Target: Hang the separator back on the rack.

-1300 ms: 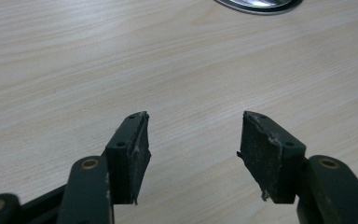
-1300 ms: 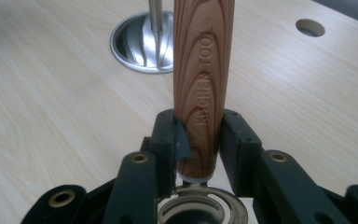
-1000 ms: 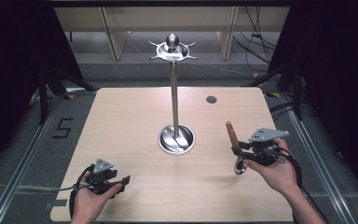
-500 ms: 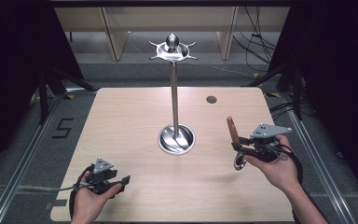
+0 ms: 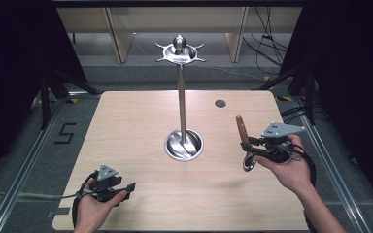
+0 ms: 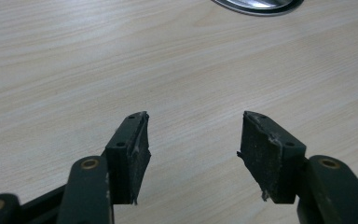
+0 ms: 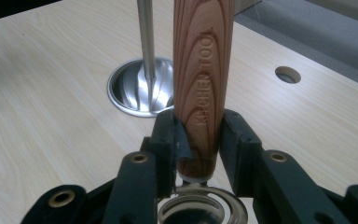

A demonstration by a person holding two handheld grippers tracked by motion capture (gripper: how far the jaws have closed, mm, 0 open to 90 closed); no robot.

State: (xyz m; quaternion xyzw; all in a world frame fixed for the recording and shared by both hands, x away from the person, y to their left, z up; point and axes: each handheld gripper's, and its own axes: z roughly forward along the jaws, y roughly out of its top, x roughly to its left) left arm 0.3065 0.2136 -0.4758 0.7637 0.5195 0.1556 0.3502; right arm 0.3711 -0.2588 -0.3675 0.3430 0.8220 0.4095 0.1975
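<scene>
**A:** While the right gripper [image 5: 246, 145] pinches the wooden handle [image 7: 204, 79], where is the tool?

**B:** It stands up between the two black jaws, above the table [image 5: 136, 126]. Its shiny metal end [image 7: 200, 212] hangs just under them.

**A:** And the left gripper [image 6: 193, 140]?

**B:** Its jaws are wide apart, holding nothing, low over the wood.

**A:** Any bowls?

**B:** The stand [image 5: 181, 97] has a round metal base [image 5: 184, 144] like a dish. Only the pole stands in it.

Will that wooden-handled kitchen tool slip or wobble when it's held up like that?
Probably stiff: the tool stands upright without bending in the right gripper. It might slip a little, since the wooden handle looks smooth and round between the pads. Its metal end hangs below the jaws, so it is likely bottom-heavy and could swing.
</scene>
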